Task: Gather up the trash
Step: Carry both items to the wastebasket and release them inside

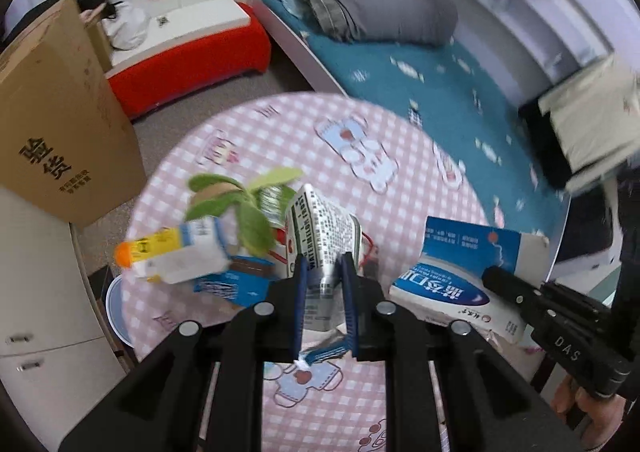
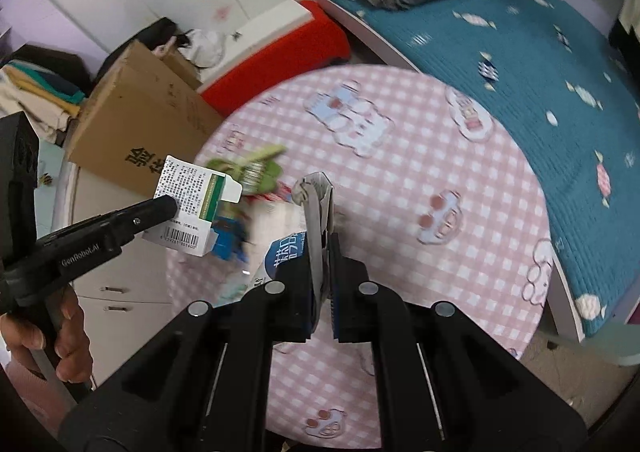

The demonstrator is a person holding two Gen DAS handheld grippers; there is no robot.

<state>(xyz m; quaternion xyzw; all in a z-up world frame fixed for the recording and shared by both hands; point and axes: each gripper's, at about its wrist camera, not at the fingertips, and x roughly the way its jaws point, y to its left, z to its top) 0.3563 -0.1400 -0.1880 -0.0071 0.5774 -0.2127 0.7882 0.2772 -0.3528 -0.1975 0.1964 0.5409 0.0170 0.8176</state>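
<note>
On the left of the room we see a tall cardboard box [image 1: 60, 124] standing on the floor, with a red bench [image 1: 188, 64] farther back. Just right of the box is a round table [image 1: 400, 156] under a pink checked cloth, and a bed with a teal cover [image 1: 460, 92] lies behind it on the far right.

Near the table's left edge we see a heap of trash: a white package with an orange end [image 1: 168, 256], a green leafy scrap [image 1: 248, 208] and a blue wrapper [image 1: 236, 284], all blurred.

Our left gripper [image 1: 325, 284] is clamped on a small printed carton [image 1: 320, 236], its blue pads pressing both sides; in the right wrist view that carton [image 2: 188, 204] hangs clear above the table's left edge, with the left hand [image 2: 52, 328] at the handle below.

Right of it, in the left wrist view, a blue and white bag [image 1: 460, 272] is in the grip of our right gripper, whose black body comes in from the near right.

Our right gripper [image 2: 323, 280] has its jaws pinched tight on a thin folded edge of that bag [image 2: 316, 212], which stands up between the pads, the blue printed face [image 2: 286, 252] hanging to the left over the cloth.
</note>
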